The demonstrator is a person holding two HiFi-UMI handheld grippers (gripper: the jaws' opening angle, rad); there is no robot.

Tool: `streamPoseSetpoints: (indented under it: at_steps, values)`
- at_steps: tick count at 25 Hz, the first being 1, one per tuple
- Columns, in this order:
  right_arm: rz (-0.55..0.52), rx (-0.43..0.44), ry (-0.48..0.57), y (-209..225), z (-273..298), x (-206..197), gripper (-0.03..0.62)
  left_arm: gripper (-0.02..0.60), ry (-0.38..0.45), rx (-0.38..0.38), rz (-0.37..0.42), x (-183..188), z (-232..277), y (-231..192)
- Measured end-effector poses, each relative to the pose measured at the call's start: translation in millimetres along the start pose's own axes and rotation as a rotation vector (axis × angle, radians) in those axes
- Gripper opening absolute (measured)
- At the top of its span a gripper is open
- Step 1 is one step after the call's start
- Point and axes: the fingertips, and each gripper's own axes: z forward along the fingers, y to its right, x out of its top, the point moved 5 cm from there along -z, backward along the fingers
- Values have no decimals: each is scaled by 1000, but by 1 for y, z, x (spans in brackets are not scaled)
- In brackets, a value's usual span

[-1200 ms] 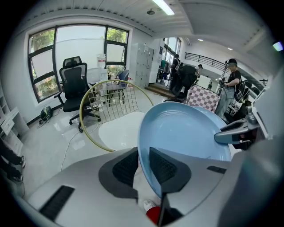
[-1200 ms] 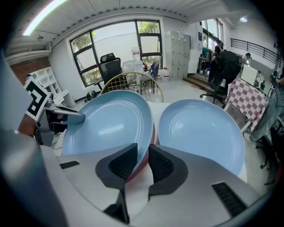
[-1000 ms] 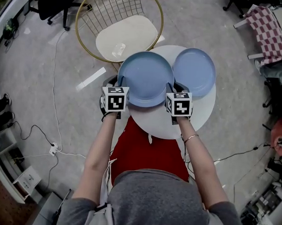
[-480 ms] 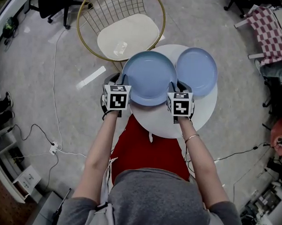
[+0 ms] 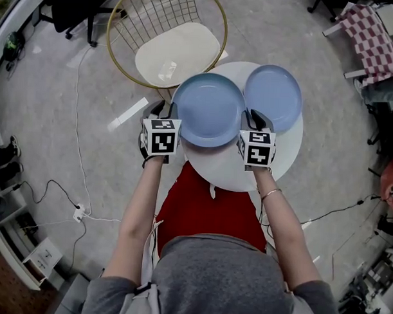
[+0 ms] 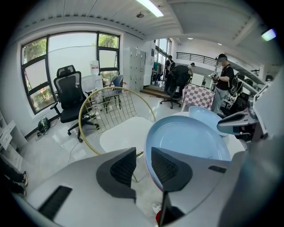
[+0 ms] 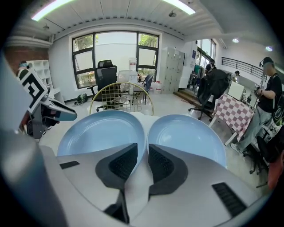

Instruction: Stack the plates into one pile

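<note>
The left gripper (image 5: 167, 111) has just been opening its fingers, which now stand apart. The left rim of the nearer plate (image 5: 210, 108) sits in the gap beside the inner finger, and neither pad presses on it. The right gripper (image 5: 250, 116) has its fingertips clamped on the same plate's right rim, so the blue dish spans the space between the two grippers on the white table (image 5: 229, 173). The second plate (image 5: 273, 98) lies just beyond the right gripper's outer finger, touching the first.

Open office: swivel chairs (image 6: 71, 94), lockers (image 6: 137, 68), big windows (image 6: 71, 55).
</note>
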Motion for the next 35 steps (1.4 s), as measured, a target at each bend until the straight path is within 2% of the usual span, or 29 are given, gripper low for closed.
streamPoseSetpoints:
  at_steps: [9,16,21,27,31,35]
  values:
    - [107,-129,42,31,-27,-4,87,112,87,-90,93,46,-1,27]
    - [174,-193,17,54,-47,-28,87,113,113,-152,153,66,2,64]
    - [192,-148,5,42,-43,-34,87,129,80,-141,183,56,8,63]
    - [185,-18,-39,7,-24,-36,87,137,9,-80,172,32,15,36]
    - [202,9,-59,-2,-13,-36,87,147,-35,-56,121,16,22,17]
    - [255,41,-67,0,-10,-32,87,149,-70,-94,32,5,32,6]
